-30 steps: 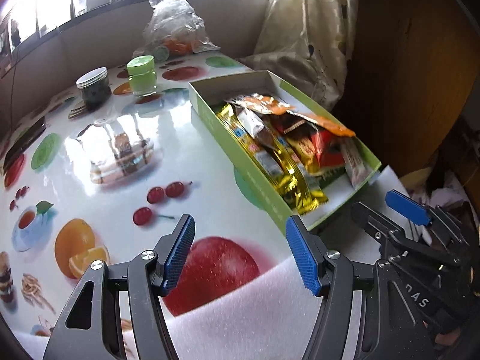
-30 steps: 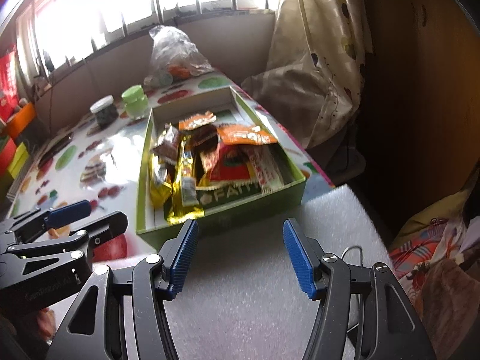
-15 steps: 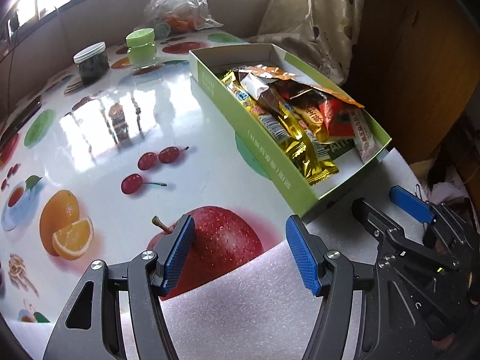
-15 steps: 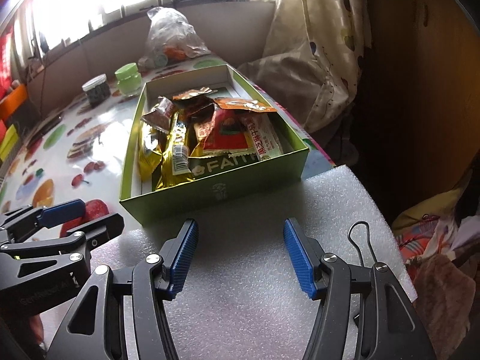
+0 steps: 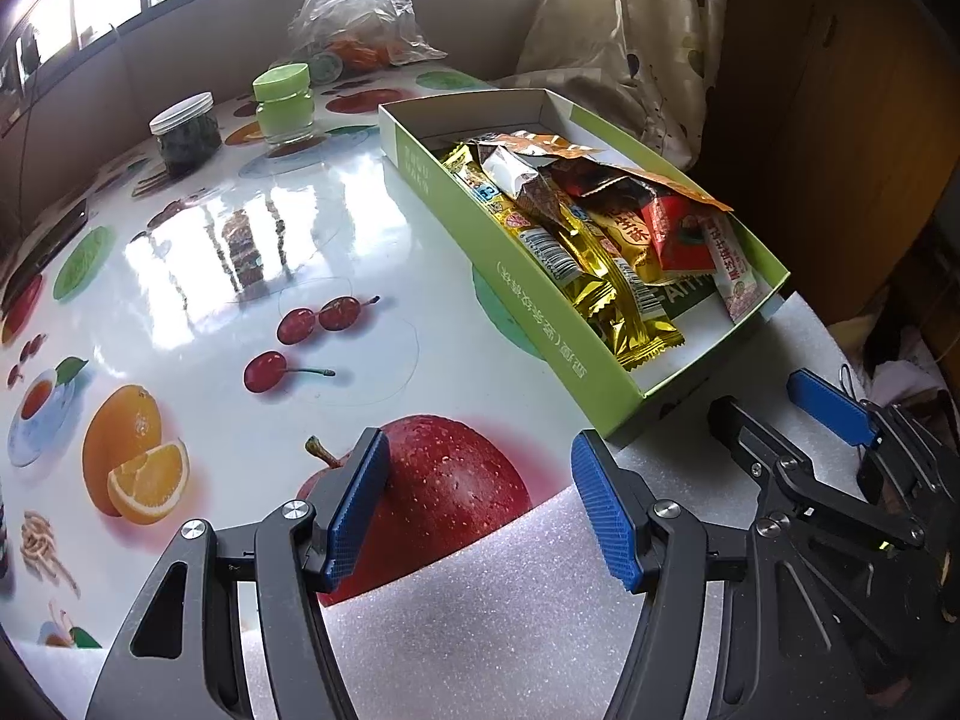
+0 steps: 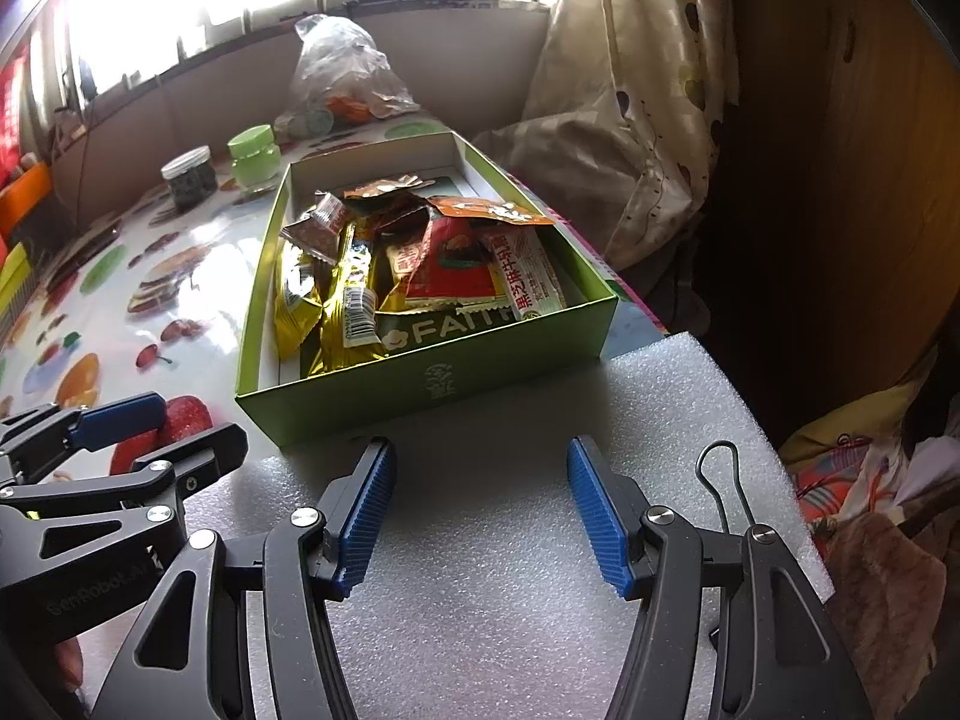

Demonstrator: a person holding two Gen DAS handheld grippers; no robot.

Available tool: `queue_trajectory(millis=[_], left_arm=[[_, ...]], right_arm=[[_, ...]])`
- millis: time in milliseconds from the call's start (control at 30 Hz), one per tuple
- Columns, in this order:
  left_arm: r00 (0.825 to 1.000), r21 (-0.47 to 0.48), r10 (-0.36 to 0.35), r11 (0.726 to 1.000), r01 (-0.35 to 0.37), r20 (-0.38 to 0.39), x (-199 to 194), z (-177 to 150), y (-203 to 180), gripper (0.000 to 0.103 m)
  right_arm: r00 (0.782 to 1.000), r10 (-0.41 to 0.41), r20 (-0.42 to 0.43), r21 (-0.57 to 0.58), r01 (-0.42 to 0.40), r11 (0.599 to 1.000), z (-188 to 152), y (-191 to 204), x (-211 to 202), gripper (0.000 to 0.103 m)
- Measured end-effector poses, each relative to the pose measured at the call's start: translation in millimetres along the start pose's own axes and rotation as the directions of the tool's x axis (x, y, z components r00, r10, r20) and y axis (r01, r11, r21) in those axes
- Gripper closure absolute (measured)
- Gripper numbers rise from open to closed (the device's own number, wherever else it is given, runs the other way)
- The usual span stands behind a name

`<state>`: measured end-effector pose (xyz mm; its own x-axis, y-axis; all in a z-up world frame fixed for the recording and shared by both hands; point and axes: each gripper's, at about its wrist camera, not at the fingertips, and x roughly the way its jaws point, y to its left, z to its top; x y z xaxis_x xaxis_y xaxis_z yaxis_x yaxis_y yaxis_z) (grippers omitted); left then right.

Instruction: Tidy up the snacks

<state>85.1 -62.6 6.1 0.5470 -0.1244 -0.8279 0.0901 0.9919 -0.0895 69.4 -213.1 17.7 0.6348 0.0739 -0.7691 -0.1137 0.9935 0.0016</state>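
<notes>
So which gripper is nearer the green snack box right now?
Right. The right gripper sits open just short of the green snack box's near end wall, above the white foam sheet. The left gripper, also open, sits off the box's near-left corner.

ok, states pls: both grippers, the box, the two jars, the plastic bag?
left gripper: open, empty
right gripper: open, empty, over the foam sheet
green box: lidless, snack packets piled inside
dark jar: white lid on, upright
green jar: lid on, upright
plastic bag: crumpled, contents unclear
</notes>
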Motion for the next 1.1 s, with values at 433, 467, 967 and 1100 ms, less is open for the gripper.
queue_trajectory(millis=[433, 467, 967, 1100], left_arm=[[1.0, -0.014, -0.007, 1.0, 0.007, 0.0, 0.1, 0.2, 1.2, 0.039], [1.0, -0.016, -0.009, 1.0, 0.009, 0.0, 0.1, 0.2, 1.3, 0.039], [1.0, -0.019, -0.013, 1.0, 0.013, 0.004, -1.0, -0.6, 3.0, 0.039], [1.0, -0.019, -0.012, 1.0, 0.012, 0.004, -1.0, -0.5, 2.8, 0.039]], right_arm=[[1.0, -0.001, 0.001, -0.001, 0.001, 1.0, -0.8, 0.5, 0.1, 0.043], [1.0, -0.002, 0.002, -0.001, 0.002, 1.0, -1.1, 0.4, 0.1, 0.043], [1.0, -0.006, 0.001, -0.002, 0.006, 1.0, 0.5, -1.7, 0.9, 0.043], [1.0, -0.004, 0.002, -0.001, 0.004, 1.0, 0.1, -0.9, 0.8, 0.043]])
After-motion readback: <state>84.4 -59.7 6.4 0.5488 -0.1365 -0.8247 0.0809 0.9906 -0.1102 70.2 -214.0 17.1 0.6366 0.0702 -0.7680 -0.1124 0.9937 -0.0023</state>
